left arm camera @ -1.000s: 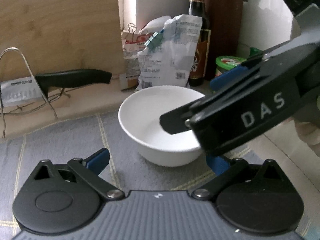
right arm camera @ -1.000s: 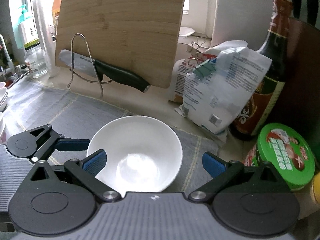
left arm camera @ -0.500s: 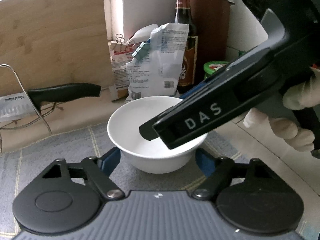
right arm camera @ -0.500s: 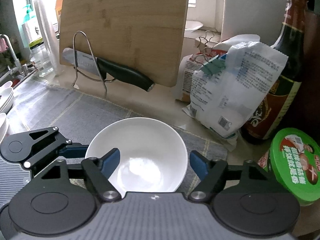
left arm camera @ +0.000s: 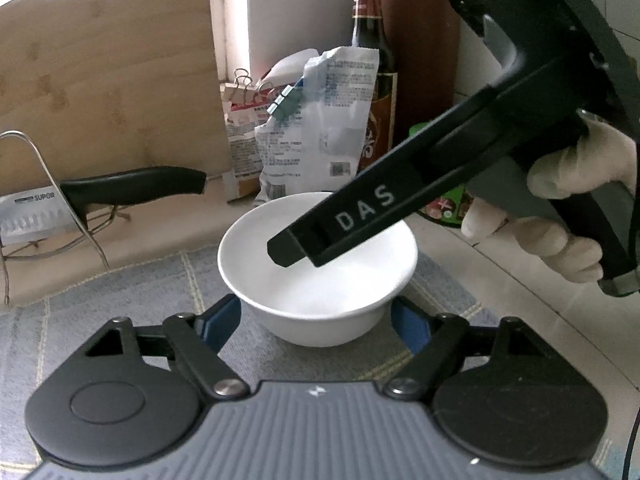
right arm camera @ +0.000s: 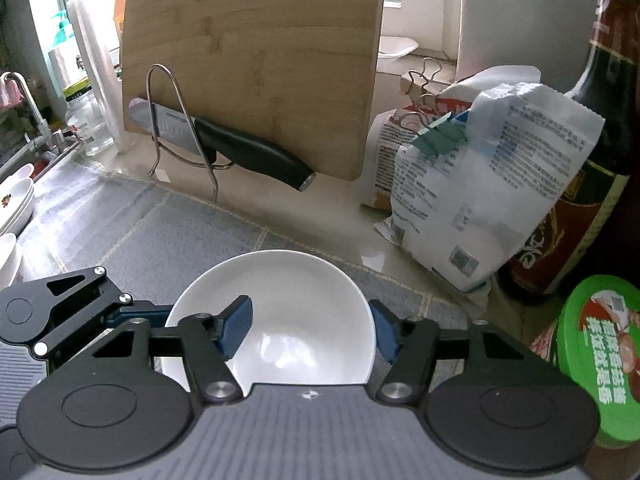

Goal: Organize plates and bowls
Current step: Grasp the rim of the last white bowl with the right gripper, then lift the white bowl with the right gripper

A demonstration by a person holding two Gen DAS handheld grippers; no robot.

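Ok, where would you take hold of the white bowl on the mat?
Probably the rim. The white bowl stands upright and empty on the grey mat, its thin wall open at the top, so one jaw can go inside and one outside, coming down from above at the near edge; the bags stand behind it.

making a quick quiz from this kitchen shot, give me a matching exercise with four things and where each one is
Things:
1. white bowl
2. knife
3. green binder clip
4. green lid

Places:
A. clipped on the white bag
B. lying in the wire rack in front of the cutting board
C. on the jar at the far right
D. on the grey mat, between blue pads

Pairs: 1-D, 2-B, 3-A, 4-C
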